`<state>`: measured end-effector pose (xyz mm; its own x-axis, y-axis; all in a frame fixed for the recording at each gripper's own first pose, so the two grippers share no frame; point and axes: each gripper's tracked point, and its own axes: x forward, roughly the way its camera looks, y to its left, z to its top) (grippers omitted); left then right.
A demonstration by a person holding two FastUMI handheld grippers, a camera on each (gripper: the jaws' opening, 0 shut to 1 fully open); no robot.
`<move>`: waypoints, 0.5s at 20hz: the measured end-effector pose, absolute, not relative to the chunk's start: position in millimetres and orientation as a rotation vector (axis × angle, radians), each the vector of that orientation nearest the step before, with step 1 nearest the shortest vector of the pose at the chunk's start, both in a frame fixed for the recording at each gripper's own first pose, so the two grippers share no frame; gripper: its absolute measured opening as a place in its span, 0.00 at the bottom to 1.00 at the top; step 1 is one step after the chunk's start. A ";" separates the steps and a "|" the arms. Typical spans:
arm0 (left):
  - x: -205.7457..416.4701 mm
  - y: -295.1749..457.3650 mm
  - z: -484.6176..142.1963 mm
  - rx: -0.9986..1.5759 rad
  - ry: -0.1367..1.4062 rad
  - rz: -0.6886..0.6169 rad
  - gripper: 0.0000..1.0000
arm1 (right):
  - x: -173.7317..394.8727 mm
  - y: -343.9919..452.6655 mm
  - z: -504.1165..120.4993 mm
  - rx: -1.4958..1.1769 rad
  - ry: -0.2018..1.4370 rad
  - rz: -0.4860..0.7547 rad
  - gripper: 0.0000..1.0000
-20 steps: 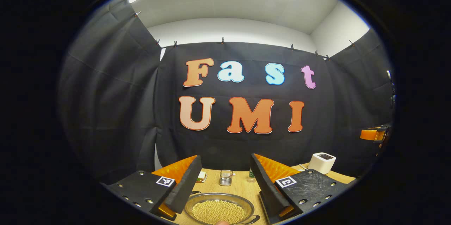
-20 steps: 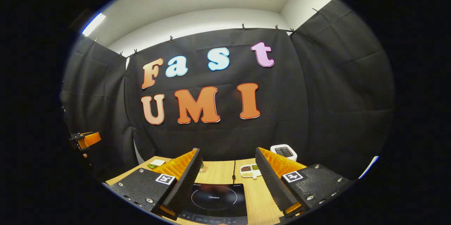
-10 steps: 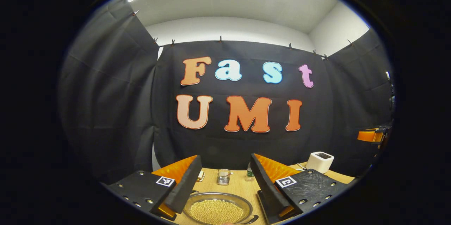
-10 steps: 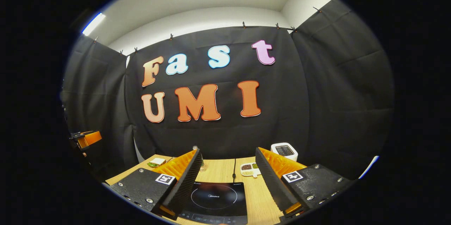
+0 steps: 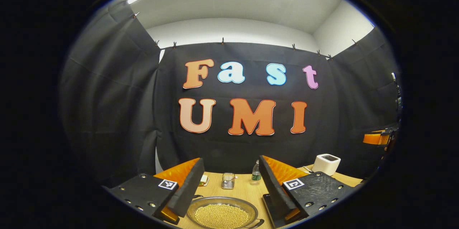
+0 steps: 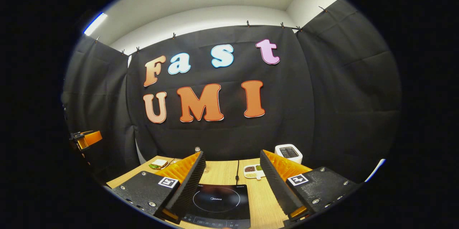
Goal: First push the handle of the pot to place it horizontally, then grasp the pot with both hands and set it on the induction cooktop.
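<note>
Both views drifted slightly. Left tongs (image 5: 229,186) and right tongs (image 6: 233,182) gape wide, empty. Pot (image 5: 222,213) on desk (image 5: 244,189); cooktop (image 6: 218,204) bare. Nothing done yet, I'd say.

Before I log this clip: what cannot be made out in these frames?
- Left gripper view: the pot has its near rim cut by the picture's edge, and the left tongs' finger covers its left handle.
- Right gripper view: the induction cooktop has its left edge behind a finger of the right tongs, and its control markings are too small.
</note>
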<state>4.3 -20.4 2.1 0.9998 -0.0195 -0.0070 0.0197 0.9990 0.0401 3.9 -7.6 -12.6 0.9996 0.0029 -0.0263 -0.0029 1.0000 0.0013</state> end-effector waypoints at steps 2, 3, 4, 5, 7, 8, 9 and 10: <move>4.0 -16.1 -1.2 0.046 0.017 -0.005 0.92 | 3.4 -7.3 -11.6 0.018 0.025 0.005 1.00; 4.5 -15.6 -0.9 0.053 0.016 -0.005 0.92 | 4.3 -9.6 -11.8 0.024 0.024 0.002 1.00; 5.3 -16.4 -1.5 0.058 0.018 -0.010 0.84 | 4.7 -11.9 -11.3 0.029 0.022 -0.003 1.00; 6.0 -18.2 -2.7 0.057 0.018 -0.020 0.81 | 4.0 -13.9 -10.5 0.033 0.020 -0.006 0.95; 5.7 -25.8 -4.1 0.043 0.016 -0.058 0.58 | 3.9 -15.5 -9.5 0.035 0.015 -0.010 0.95; 5.7 -31.0 -5.0 0.037 0.017 -0.081 0.46 | 4.6 -16.3 -9.7 0.036 0.015 -0.012 0.95; 6.5 -33.9 -4.3 0.038 0.014 -0.094 0.46 | 4.8 -15.7 -10.3 0.035 0.014 -0.012 0.95; 7.7 -32.9 -6.8 0.046 0.018 -0.096 0.31 | 5.1 -14.9 -11.1 0.034 0.017 -0.010 0.95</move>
<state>7.7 -32.9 -6.8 0.9952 -0.0956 -0.0197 0.0964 0.9943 0.0452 5.1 -14.9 -11.1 0.9998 -0.0096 -0.0167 0.0102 0.9994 0.0337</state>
